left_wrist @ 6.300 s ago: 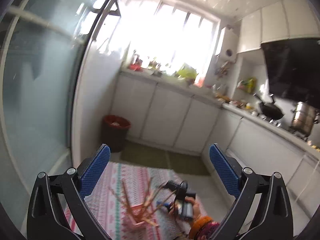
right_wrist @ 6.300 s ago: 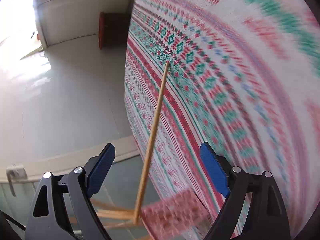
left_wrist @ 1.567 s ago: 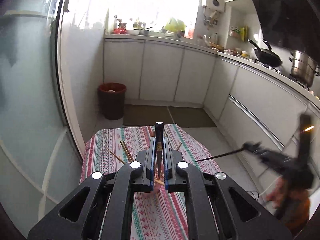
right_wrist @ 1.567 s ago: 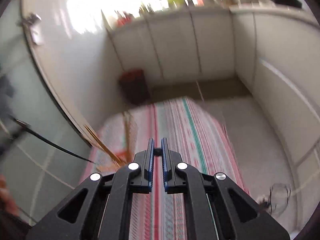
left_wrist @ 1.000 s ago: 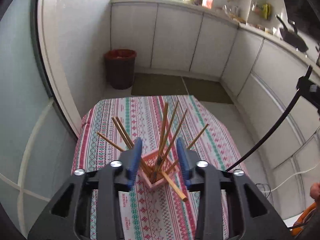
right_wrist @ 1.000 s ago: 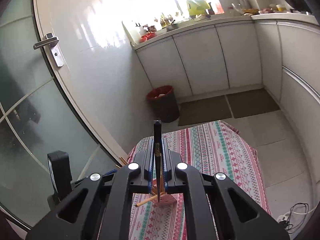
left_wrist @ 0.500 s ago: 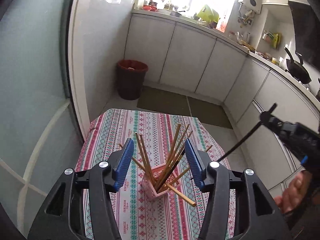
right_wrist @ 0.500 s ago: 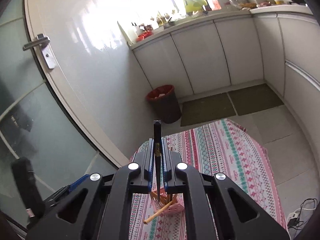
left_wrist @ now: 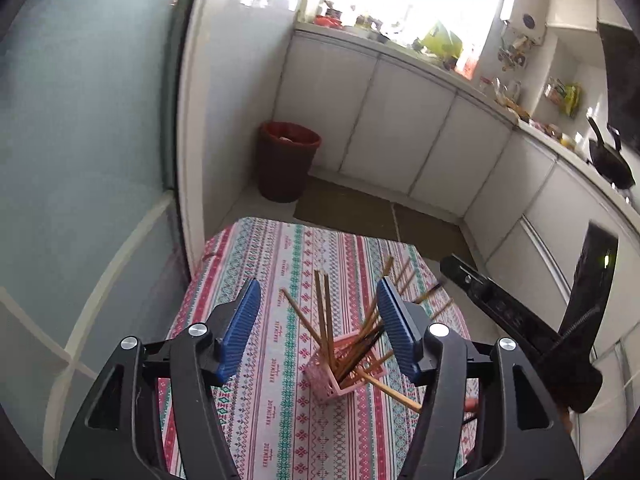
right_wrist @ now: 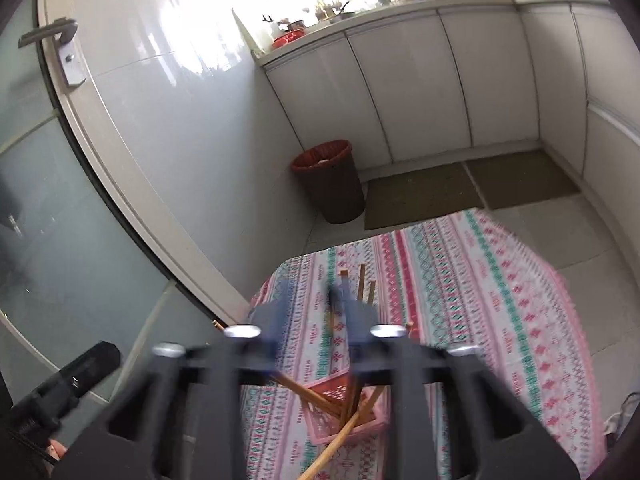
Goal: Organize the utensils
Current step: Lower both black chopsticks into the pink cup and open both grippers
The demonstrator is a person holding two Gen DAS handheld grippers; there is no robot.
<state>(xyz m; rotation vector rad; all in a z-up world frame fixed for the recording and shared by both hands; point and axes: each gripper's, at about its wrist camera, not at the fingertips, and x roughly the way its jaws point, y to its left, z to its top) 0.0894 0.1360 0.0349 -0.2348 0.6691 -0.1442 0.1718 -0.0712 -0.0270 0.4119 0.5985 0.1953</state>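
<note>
A pink lattice holder (left_wrist: 340, 376) full of wooden chopsticks (left_wrist: 322, 312) stands on the patterned tablecloth (left_wrist: 280, 264). My left gripper (left_wrist: 318, 328) is open and empty, high above the holder, which sits between its blue pads (left_wrist: 240, 324). The right gripper's body (left_wrist: 520, 320) shows at the right in this view. In the right wrist view the holder (right_wrist: 344, 412) lies below my right gripper (right_wrist: 312, 300), whose fingers are motion-blurred and a small way apart. A dark chopstick (right_wrist: 332, 300) shows blurred between them.
A dark red bin (left_wrist: 286, 160) stands on the floor beyond the table by white cabinets (left_wrist: 400, 120). A glass door (left_wrist: 80, 160) is at the left. Brown mats (right_wrist: 424, 196) lie on the floor. A wok (left_wrist: 612, 160) sits on the counter at the right.
My left gripper has opened wider over the last second. My right gripper, shut on a dark chopstick half a second ago, now has its fingers parting in blur above the holder.
</note>
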